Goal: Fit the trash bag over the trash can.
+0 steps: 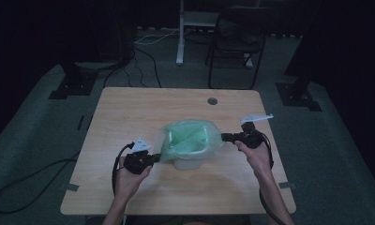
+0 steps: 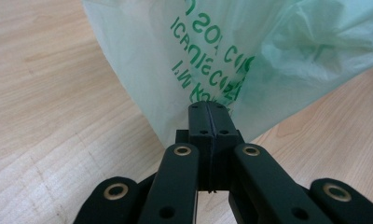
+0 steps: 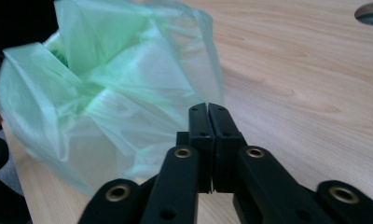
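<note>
Left tongs (image 2: 208,109) pinch the green plastic bag (image 1: 191,136) at its left edge; right tongs (image 3: 208,109), pressed together, pinch its right edge.

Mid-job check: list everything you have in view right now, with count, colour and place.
plastic bag: one, translucent green with green print, mid-table, draped over the container.
container: one, white, under the bag; mostly covered.
table: one, light wood, with a round hole near its far edge.
chair: one, dark, on the floor beyond the table.
white post: one, on the floor beside the chair.
cables: black, on the floor at left.
left tool: one, black, jaws shut on the bag's left edge.
right tool: one, black, jaws shut at the bag's right edge; whether film is pinched is unclear.
hands: two, each holding a tool.
</note>
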`<move>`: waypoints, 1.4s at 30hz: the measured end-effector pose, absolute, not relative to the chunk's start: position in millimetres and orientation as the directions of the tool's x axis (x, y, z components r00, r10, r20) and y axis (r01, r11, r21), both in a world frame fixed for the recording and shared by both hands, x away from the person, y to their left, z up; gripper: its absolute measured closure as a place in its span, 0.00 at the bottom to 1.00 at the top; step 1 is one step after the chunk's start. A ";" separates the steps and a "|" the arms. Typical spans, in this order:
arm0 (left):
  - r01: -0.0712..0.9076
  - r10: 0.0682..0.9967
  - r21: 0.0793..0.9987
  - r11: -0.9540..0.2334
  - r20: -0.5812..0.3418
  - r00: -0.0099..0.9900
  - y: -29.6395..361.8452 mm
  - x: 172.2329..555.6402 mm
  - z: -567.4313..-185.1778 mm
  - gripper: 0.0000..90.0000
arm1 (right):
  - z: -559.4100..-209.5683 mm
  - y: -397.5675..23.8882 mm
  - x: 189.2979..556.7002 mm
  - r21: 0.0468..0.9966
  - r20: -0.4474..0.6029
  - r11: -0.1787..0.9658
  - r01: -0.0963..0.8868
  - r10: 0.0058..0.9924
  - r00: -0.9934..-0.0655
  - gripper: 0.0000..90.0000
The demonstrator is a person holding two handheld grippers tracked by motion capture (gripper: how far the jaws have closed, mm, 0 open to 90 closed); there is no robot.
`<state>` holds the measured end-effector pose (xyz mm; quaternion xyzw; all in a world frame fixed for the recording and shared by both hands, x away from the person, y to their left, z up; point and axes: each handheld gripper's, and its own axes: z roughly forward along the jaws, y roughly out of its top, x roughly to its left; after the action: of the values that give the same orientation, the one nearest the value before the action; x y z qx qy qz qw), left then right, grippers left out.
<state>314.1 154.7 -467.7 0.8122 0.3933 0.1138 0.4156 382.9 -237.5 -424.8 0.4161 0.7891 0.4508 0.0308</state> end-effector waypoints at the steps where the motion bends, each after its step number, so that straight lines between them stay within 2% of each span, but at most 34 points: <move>1: 0.533 0.731 0.778 -0.333 -0.144 0.667 155.4 312.5 -464.8 0.99 | -424.8 -237.5 382.6 0.740 0.328 0.246 0.626 0.680 -0.656 0.91; 4: 0.486 0.724 0.820 -0.301 -0.135 0.676 158.3 306.5 -452.0 0.85 | -420.1 -236.9 380.2 0.763 0.326 0.225 0.606 0.676 -0.661 0.73; 7: 0.434 0.703 0.859 -0.272 -0.130 0.699 159.1 298.6 -438.2 0.74 | -410.7 -232.9 375.2 0.795 0.306 0.219 0.566 0.660 -0.686 0.64; 11: 0.359 0.639 0.890 -0.280 -0.106 0.761 148.5 285.6 -425.9 0.63 | -401.9 -223.0 369.2 0.812 0.278 0.237 0.533 0.645 -0.711 0.60; 17: 0.268 0.586 0.896 -0.355 -0.011 0.810 124.4 274.7 -421.4 0.55 | -406.9 -214.8 373.8 0.802 0.285 0.251 0.541 0.637 -0.717 0.58; 20: 0.249 0.589 0.890 -0.381 0.026 0.808 118.2 273.3 -423.6 0.55 | -408.7 -214.2 375.2 0.800 0.288 0.251 0.545 0.637 -0.715 0.58; 21: 0.241 0.589 0.889 -0.389 0.039 0.807 115.8 272.3 -425.1 0.67 | -409.8 -213.9 376.3 0.798 0.292 0.248 0.549 0.638 -0.713 0.58; 22: 0.236 0.587 0.886 -0.400 0.049 0.808 114.2 271.7 -426.1 0.67 | -410.4 -214.0 377.2 0.798 0.293 0.248 0.550 0.638 -0.712 0.58; 26: 0.240 0.567 0.866 -0.438 0.059 0.821 107.8 270.6 -433.2 0.97 | -412.5 -214.2 380.4 0.793 0.296 0.247 0.557 0.643 -0.706 0.59; 27: 0.242 0.544 0.845 -0.477 0.068 0.836 102.9 269.5 -439.7 1.00 | -415.6 -213.6 383.3 0.781 0.292 0.268 0.565 0.642 -0.709 0.74; 28: 0.243 0.537 0.834 -0.495 0.074 0.841 100.9 269.1 -443.1 1.00 | -417.3 -213.4 384.1 0.774 0.296 0.276 0.569 0.638 -0.711 0.79; 29: 0.243 0.537 0.834 -0.495 0.074 0.841 100.9 269.1 -443.1 1.00 | -417.3 -213.4 384.1 0.774 0.296 0.276 0.569 0.638 -0.711 0.79; 30: 0.254 0.529 0.815 -0.521 0.075 0.845 97.9 268.8 -450.9 1.00 | -420.6 -212.9 384.7 0.768 0.300 0.280 0.576 0.637 -0.710 0.91; 31: 0.254 0.529 0.815 -0.521 0.075 0.845 97.9 268.8 -450.9 1.00 | -420.6 -212.9 384.7 0.768 0.300 0.280 0.576 0.637 -0.710 0.91; 33: 0.277 0.532 0.785 -0.554 0.078 0.843 96.4 269.8 -463.7 1.00 | -423.3 -214.1 384.3 0.761 0.292 0.288 0.581 0.648 -0.704 1.00; 39: 0.349 0.573 0.733 -0.584 0.068 0.817 102.4 278.0 -485.9 1.00 | -423.4 -222.8 384.1 0.753 0.288 0.274 0.599 0.681 -0.673 1.00; 42: 0.375 0.602 0.732 -0.568 0.059 0.797 108.2 280.9 -489.4 0.94 | -423.6 -224.6 383.8 0.747 0.289 0.273 0.606 0.688 -0.666 1.00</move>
<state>280.9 108.2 -489.4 0.8723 0.2799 0.1528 0.3707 383.8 -224.6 -423.6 0.4062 0.7964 0.4457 0.0457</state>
